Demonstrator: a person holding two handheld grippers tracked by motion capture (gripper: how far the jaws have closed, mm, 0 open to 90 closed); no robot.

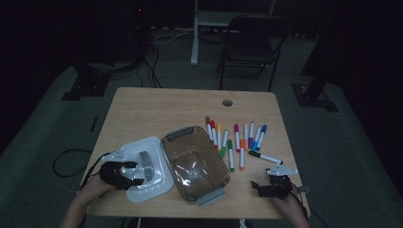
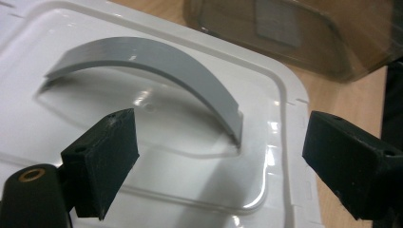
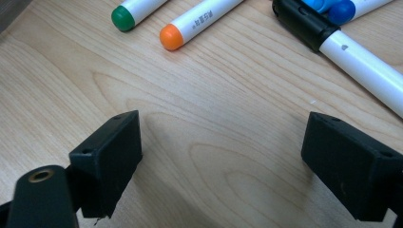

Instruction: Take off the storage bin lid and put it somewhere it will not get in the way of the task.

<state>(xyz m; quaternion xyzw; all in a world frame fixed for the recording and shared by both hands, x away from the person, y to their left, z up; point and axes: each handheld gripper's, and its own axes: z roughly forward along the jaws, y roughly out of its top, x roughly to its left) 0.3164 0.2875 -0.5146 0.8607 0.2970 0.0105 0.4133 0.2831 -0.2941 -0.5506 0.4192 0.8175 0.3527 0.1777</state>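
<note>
A white box lid (image 1: 145, 171) with a grey arched handle (image 2: 157, 64) lies flat on the table at the front left. My left gripper (image 1: 130, 175) hovers over its near side, open, jaws apart with nothing between them (image 2: 218, 156). A clear brown-tinted box (image 1: 195, 161) stands beside the lid, empty. Several coloured markers (image 1: 235, 137) lie in a row right of the box, with a black-capped marker (image 1: 264, 157) nearest my right gripper (image 1: 259, 186). That gripper rests open above bare wood (image 3: 221, 161), short of the green-capped marker (image 3: 124, 16) and the orange-capped marker (image 3: 172, 37).
The wooden table (image 1: 157, 111) has a round cable hole (image 1: 227, 102) at its far edge. A folding chair (image 1: 252, 42) and stand legs sit on the floor beyond. A cable (image 1: 66, 161) trails off the table's left side.
</note>
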